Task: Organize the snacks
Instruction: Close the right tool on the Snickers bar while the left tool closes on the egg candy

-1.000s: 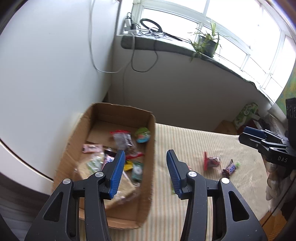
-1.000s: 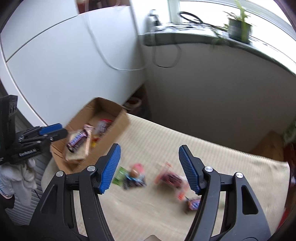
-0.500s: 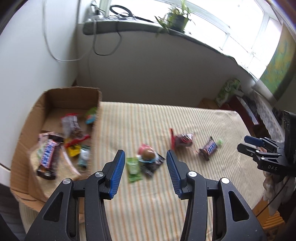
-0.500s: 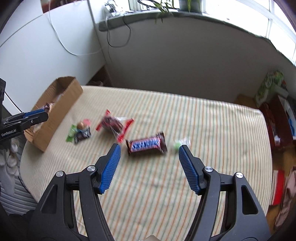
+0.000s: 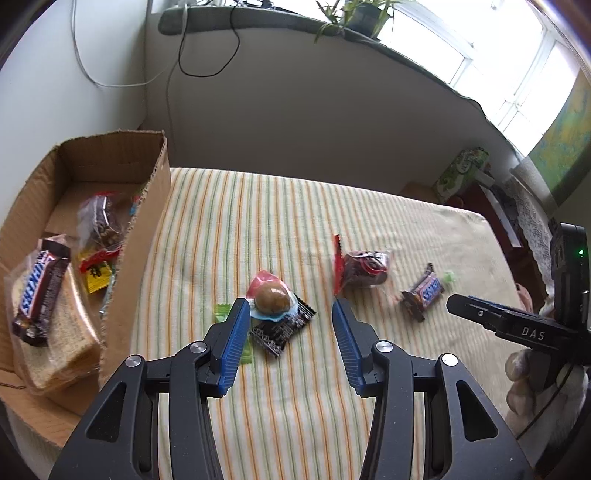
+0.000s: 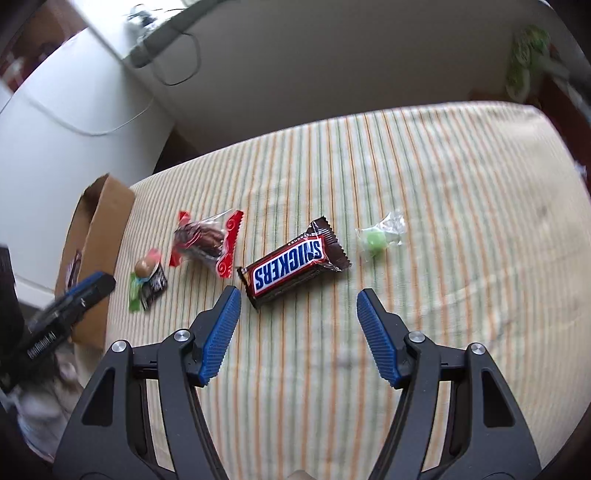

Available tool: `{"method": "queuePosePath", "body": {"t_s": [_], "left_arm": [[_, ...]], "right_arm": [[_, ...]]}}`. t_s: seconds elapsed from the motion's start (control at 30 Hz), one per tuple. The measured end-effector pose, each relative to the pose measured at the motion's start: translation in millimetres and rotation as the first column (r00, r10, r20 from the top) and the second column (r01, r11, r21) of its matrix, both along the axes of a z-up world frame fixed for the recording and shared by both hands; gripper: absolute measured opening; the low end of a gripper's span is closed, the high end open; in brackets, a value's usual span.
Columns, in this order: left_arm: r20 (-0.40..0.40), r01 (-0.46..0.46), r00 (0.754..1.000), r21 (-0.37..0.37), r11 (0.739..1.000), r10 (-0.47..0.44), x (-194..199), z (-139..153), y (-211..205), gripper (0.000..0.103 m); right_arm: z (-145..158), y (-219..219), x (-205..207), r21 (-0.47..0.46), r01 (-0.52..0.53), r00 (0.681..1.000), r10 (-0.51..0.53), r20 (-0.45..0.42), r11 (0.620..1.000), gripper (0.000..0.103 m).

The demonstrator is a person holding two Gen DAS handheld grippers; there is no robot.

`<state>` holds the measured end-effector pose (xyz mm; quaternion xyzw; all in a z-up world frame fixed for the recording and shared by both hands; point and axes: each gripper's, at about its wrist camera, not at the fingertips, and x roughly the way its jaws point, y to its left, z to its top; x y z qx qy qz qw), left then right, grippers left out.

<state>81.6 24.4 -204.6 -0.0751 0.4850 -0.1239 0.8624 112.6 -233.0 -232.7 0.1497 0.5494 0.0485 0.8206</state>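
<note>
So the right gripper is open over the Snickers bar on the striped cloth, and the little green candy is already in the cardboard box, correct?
Not quite. The green candy is not in the cardboard box; it lies on the striped cloth, just beyond the Snickers bar, as the right wrist view shows. The rest holds: the right gripper is open near the bar.

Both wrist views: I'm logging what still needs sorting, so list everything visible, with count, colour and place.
Snickers bar: two, brown; one on cloth, another in box.
Red-edged clear packet: one, left of the cloth bar.
Green candy: one, right of that bar.
Brown ball sweet: one, atop black wrapper.
Green wrapper: one, beside black wrapper.
Cardboard box: one, table's left, holding bread and packets.
Striped cloth: one, covering table.
Potted plant: one, windowsill.
Left gripper: open, empty.
Right gripper: open, empty.
</note>
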Motion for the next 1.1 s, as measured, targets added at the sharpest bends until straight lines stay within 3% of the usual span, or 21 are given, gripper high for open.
{"method": "queuePosePath", "body": {"t_s": [0.17, 0.47, 0.6, 0.77, 0.83, 1.1], "left_arm": [[-0.025, -0.021, 0.999, -0.015, 1.000, 0.020, 12, -16, -6, 0.045], [0.002, -0.054, 0.999, 0.050, 0.997, 0.054, 18, -32, -9, 0.044], [0.011, -0.060, 0.998, 0.066, 0.996, 0.059, 17, -37, -5, 0.032], [0.024, -0.049, 0.999, 0.071, 0.996, 0.048, 13, -42, -4, 0.028], [0.031, -0.048, 0.998, 0.066, 0.997, 0.046, 13, -42, -6, 0.027], [0.026, -0.050, 0.998, 0.044, 0.998, 0.049, 18, -43, -3, 0.025]], "right_arm": [[-14, -1, 13, 0.001, 0.071, 0.997, -0.071, -0.042, 0.997, 0.068], [-24, 11, 31, -0.046, 0.103, 0.993, -0.105, -0.058, 0.994, 0.068], [-26, 21, 39, -0.101, 0.091, 0.994, -0.097, -0.056, 0.991, 0.068], [-29, 37, 43, -0.180, 0.051, 0.997, -0.061, -0.049, 0.982, 0.068], [-30, 38, 43, -0.192, 0.044, 0.998, -0.053, -0.046, 0.980, 0.065], [-30, 35, 46, -0.233, -0.006, 0.999, -0.004, -0.043, 0.973, 0.030]]}}
